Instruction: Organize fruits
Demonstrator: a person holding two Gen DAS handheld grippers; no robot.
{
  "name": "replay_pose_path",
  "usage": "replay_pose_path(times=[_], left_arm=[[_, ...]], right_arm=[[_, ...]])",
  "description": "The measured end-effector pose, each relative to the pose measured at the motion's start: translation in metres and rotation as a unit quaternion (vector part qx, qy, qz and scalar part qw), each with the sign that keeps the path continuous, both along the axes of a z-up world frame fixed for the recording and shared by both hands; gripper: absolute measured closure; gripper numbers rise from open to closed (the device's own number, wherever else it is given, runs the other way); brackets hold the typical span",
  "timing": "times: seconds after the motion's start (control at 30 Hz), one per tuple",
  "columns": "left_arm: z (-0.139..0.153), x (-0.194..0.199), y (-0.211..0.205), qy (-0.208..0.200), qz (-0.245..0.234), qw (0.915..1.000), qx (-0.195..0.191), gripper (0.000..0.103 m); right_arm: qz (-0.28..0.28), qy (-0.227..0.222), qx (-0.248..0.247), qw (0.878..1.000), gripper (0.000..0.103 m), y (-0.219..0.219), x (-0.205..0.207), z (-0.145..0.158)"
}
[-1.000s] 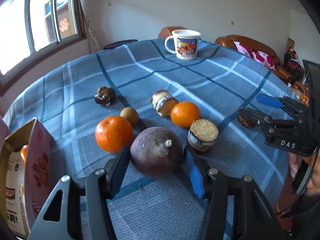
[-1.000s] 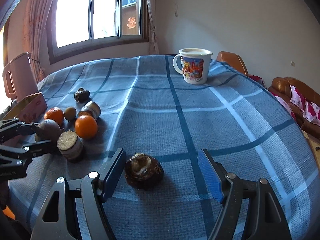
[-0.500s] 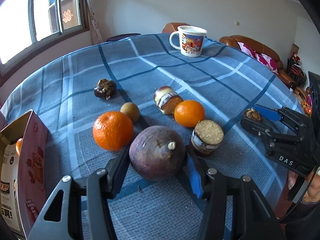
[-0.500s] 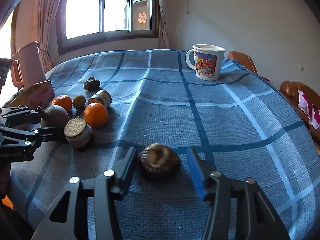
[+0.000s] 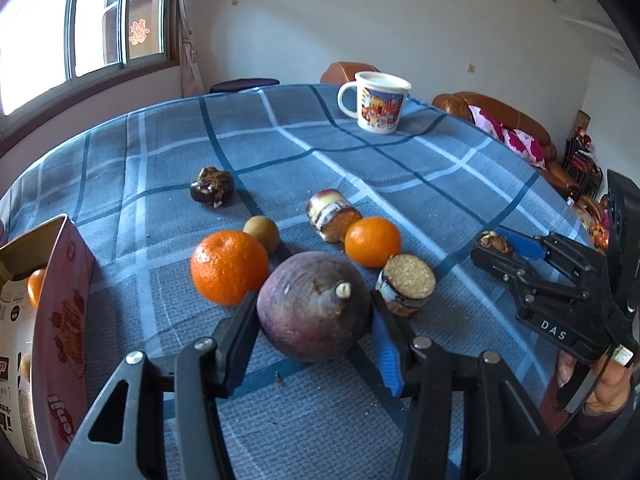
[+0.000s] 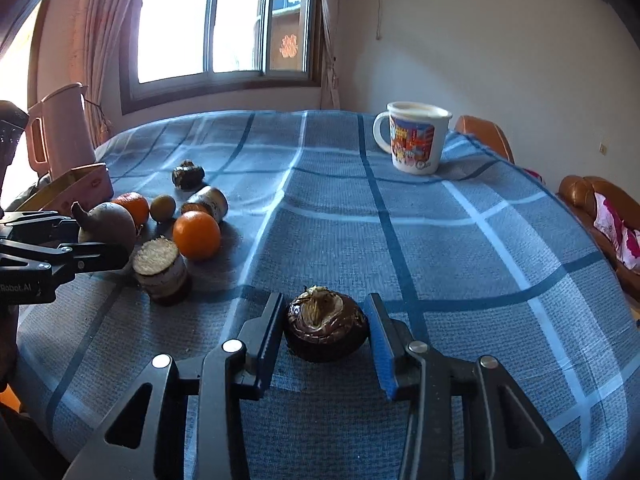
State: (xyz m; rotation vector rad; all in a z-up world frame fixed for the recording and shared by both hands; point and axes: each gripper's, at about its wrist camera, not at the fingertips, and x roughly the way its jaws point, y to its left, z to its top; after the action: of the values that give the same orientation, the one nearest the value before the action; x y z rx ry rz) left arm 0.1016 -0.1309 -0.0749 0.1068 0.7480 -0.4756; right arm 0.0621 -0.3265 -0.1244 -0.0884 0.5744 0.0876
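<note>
My left gripper [image 5: 312,312] is shut on a big purple round fruit [image 5: 314,306] with a short stem; it also shows in the right wrist view [image 6: 108,224]. Around it lie two oranges [image 5: 229,267] [image 5: 373,241], a small brown fruit [image 5: 262,233], two cut round pieces [image 5: 406,286] [image 5: 330,214] and a dark chestnut-like fruit [image 5: 212,190]. My right gripper [image 6: 326,328] is closed around another dark chestnut-like fruit [image 6: 326,328], both pads close to its sides on the cloth. It shows in the left wrist view [image 5: 494,244].
A round table with a blue checked cloth [image 6: 400,240] holds a printed white mug [image 6: 414,142] at the back. A pink carton [image 5: 56,320] stands open at the left, an orange inside. A pink jug [image 6: 60,132] stands by the window. Sofa at the right.
My right gripper has closed in on the dark chestnut-like fruit. My left gripper stays shut on the purple fruit and has lifted a little.
</note>
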Motion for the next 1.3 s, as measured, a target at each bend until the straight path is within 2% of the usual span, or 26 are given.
replay_pose_path(times=[0.37,0.6,1.3], left_arm=[[0.009,-0.010,0.008,-0.036,0.003,0.9991,-0.023,0.048],[0.014,-0.016,0.009,-0.059,0.007,0.9979,-0.025,0.048],[0.022,-0.029,0.013,-0.106,0.023,0.9935,-0.036,0.048]], right_arm=[[0.004,-0.050,-0.001,0.999,0.061,0.000,-0.010,0.006],[0.012,-0.081,-0.002,0.997,0.061,0.003,-0.017,0.010],[0.035,-0.123,0.000,0.992,0.061,0.010,-0.027,0.012]])
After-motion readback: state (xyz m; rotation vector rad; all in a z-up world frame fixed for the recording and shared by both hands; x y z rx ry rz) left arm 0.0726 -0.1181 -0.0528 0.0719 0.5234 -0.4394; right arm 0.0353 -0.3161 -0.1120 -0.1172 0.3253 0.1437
